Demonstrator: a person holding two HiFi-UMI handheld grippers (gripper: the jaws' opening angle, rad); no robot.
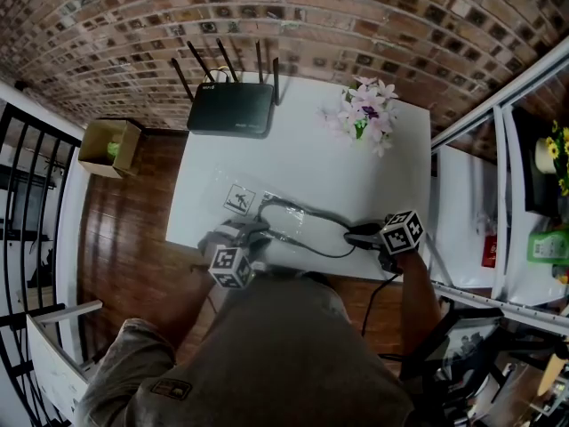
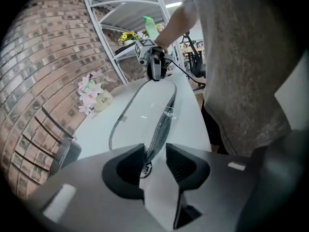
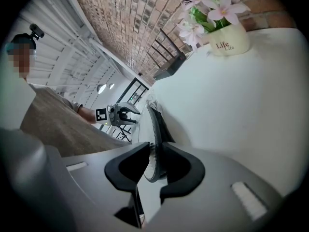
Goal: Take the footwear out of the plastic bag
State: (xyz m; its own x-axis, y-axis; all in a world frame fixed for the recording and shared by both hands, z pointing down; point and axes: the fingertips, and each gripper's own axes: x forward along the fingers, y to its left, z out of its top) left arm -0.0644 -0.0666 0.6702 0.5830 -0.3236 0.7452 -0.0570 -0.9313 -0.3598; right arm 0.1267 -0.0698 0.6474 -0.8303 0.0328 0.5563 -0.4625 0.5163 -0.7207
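Note:
A flat white slipper (image 1: pixel 307 229) with a dark rim lies at the near edge of the white table (image 1: pixel 302 149). Around its left part lies a clear plastic bag (image 1: pixel 238 200) with a printed label. My right gripper (image 1: pixel 354 235) is shut on the slipper's right end; in the right gripper view the dark rim (image 3: pixel 153 144) sits pinched between the jaws (image 3: pixel 155 154). My left gripper (image 1: pixel 253 231) is at the bag's near left end. Its jaws (image 2: pixel 154 154) stand open, with the thin edge of bag and slipper (image 2: pixel 153 129) running loose between them.
A black router (image 1: pixel 231 108) with antennas stands at the table's far edge. A pot of pink flowers (image 1: pixel 366 114) is at the far right corner. On the floor to the left sits a cardboard box (image 1: pixel 108 147). White shelving (image 1: pixel 498 194) stands to the right.

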